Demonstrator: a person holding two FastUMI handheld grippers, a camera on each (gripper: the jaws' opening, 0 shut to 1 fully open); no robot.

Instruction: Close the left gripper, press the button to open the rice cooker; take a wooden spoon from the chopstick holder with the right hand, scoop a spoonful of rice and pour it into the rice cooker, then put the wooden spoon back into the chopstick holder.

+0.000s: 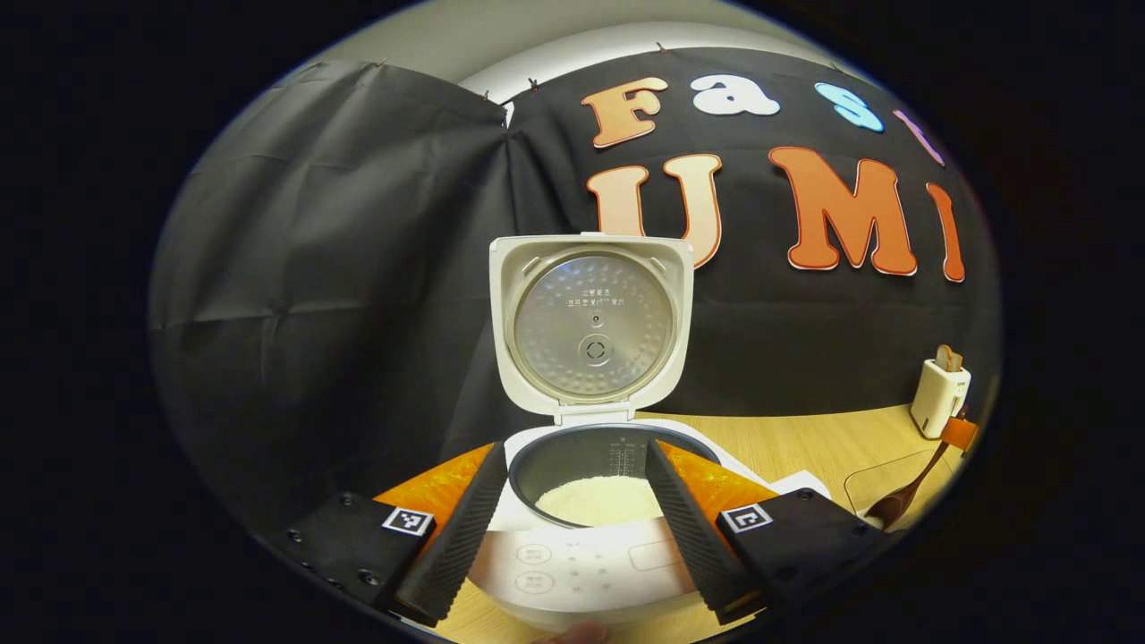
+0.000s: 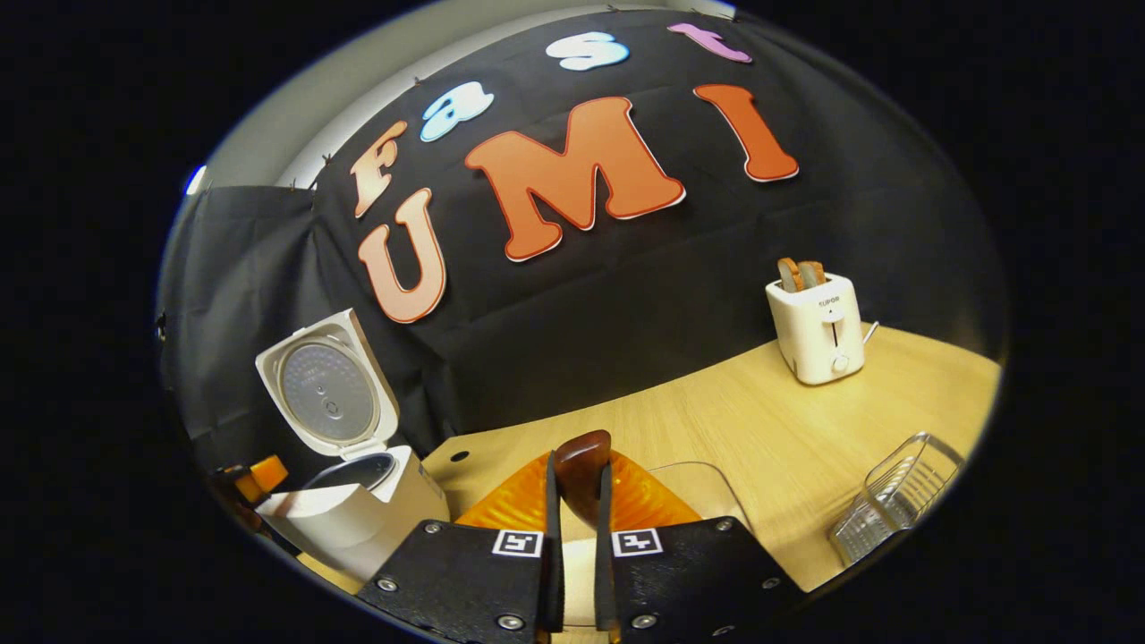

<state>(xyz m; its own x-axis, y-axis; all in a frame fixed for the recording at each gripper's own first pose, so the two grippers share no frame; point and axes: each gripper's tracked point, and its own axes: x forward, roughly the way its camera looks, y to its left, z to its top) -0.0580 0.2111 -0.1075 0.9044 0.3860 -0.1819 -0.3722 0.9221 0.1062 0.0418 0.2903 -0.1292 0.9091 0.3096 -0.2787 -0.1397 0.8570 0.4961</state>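
Left gripper (image 1: pixel 572 510) jaws wide open, fingers straddling the rice cooker (image 1: pixel 581 555) front, one each side of the pot rim, not touching anything afaict. Lid (image 1: pixel 590 326) up, standing upright at back edge. Rice (image 1: pixel 599 499) sits in the pot bottom.

Right gripper (image 2: pixel 577 501) jaws closed on the wooden spoon (image 2: pixel 581 461), both fingers pinching it; dark rounded end pokes up between the tips. Can't tell if the bowl holds rice. In left gripper view the spoon (image 1: pixel 903 496) hangs over the table (image 1: pixel 805 447) well right of the cooker, by a clear container (image 1: pixel 886 478).

Right gripper view: cooker (image 2: pixel 358 519) near table's left edge, lid open. Wire holder (image 2: pixel 894 496) close to right-front edge. Toaster (image 2: pixel 816 326) w/ bread at back by the cloth wall. Bare wood betw cooker and toaster, good open room mid-table.
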